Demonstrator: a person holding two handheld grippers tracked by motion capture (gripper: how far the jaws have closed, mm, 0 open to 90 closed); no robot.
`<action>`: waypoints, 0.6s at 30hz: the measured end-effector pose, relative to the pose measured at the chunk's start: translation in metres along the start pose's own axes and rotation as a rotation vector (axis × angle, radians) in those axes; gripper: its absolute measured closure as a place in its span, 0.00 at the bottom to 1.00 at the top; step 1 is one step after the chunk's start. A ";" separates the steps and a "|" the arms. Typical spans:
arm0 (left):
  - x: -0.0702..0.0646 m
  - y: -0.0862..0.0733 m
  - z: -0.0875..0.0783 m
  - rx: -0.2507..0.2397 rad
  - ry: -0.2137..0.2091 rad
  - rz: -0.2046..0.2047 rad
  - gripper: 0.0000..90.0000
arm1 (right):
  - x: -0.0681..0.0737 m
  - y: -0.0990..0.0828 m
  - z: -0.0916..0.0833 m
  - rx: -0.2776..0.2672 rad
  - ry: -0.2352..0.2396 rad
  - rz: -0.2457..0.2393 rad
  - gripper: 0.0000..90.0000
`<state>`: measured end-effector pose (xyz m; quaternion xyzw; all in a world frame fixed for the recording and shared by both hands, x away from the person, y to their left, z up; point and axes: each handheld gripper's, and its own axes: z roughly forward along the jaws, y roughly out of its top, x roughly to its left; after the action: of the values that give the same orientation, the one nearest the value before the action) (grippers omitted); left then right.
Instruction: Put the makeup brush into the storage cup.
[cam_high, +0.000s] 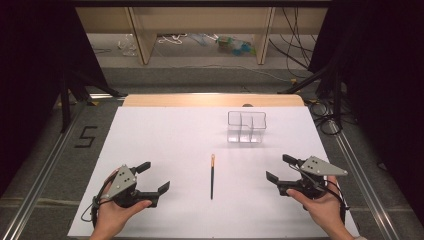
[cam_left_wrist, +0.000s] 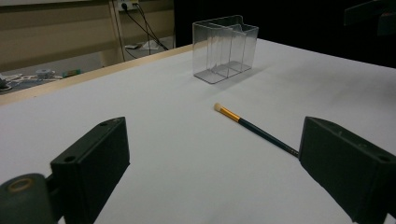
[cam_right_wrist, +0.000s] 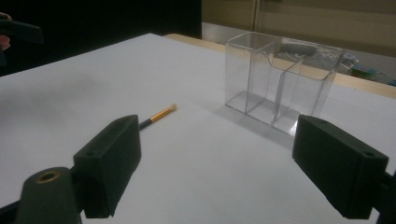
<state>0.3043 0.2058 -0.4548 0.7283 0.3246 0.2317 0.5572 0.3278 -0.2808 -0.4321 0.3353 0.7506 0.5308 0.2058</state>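
The bench (cam_high: 165, 135) has a plain white top with a pale wood strip along its far edge. The brush (cam_high: 212, 176) has a dark, nearly black handle, a gold band and a cream tip. The organiser (cam_high: 246, 126) is clear and colourless, without pattern. The left claw (cam_high: 156, 178) is black with a grey plate on top; the right claw (cam_high: 278, 168) is coloured alike. The floor (cam_high: 60, 165) is grey, marked with a black 5
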 end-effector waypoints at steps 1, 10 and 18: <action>0.000 0.000 0.000 0.001 0.001 -0.002 0.10 | 0.000 0.000 0.000 0.003 0.000 0.004 0.18; 0.000 0.000 0.001 0.019 0.006 0.001 0.11 | 0.001 0.000 0.000 -0.013 -0.012 -0.003 0.18; -0.004 0.006 0.011 0.021 0.006 0.012 0.12 | 0.002 0.000 0.000 -0.008 -0.003 0.007 0.18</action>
<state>0.3104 0.1947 -0.4517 0.7353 0.3243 0.2336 0.5473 0.3266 -0.2796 -0.4323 0.3381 0.7469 0.5340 0.2064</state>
